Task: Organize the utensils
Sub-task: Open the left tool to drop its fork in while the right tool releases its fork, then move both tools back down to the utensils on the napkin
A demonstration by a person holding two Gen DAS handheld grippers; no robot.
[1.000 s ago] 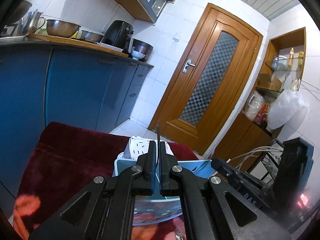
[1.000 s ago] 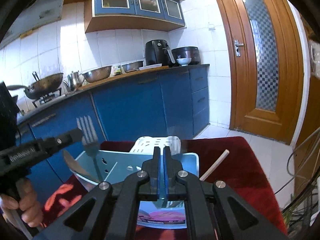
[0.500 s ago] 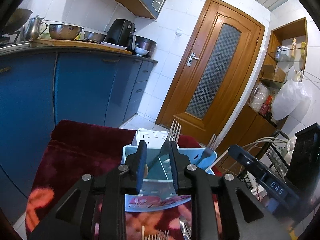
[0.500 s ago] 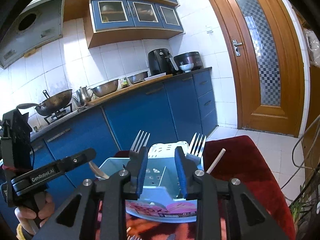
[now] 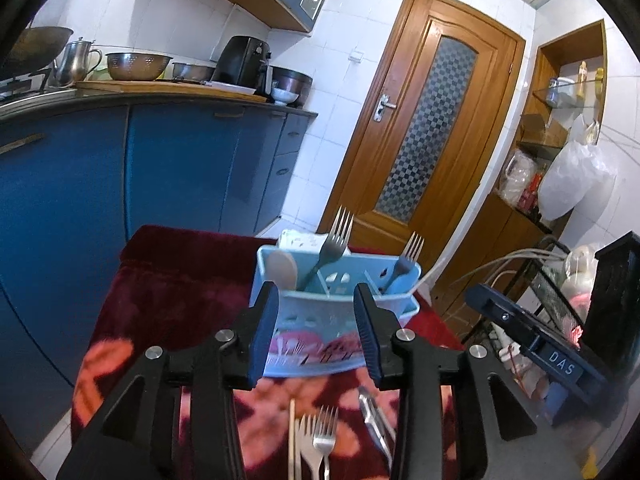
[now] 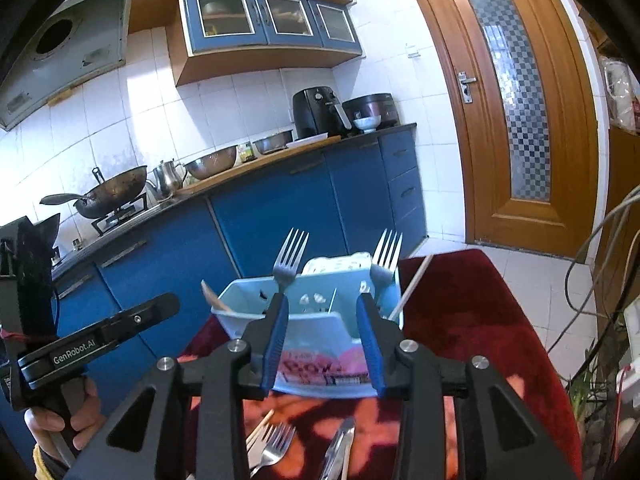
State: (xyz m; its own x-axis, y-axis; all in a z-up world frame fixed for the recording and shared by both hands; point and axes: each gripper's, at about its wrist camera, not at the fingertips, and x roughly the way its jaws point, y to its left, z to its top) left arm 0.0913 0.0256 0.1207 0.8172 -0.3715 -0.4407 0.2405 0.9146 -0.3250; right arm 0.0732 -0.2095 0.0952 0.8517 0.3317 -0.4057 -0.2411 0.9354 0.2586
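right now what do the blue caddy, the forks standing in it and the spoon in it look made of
Blue caddy: looks like glossy moulded plastic, with cut-out slots and a printed front. Forks: grey, shiny, likely steel. Spoon: pale, matte, probably wood.

Dark red floral cloth point(image 5: 172, 280) covering a table, with a utensil caddy and loose cutlery on it.
A light blue plastic caddy point(image 5: 320, 344) stands toward the far side. Nearer lie two forks point(image 5: 320, 440), a pale chopstick point(image 5: 292, 436) to their left and metal tongs point(image 5: 374, 420) to their right.
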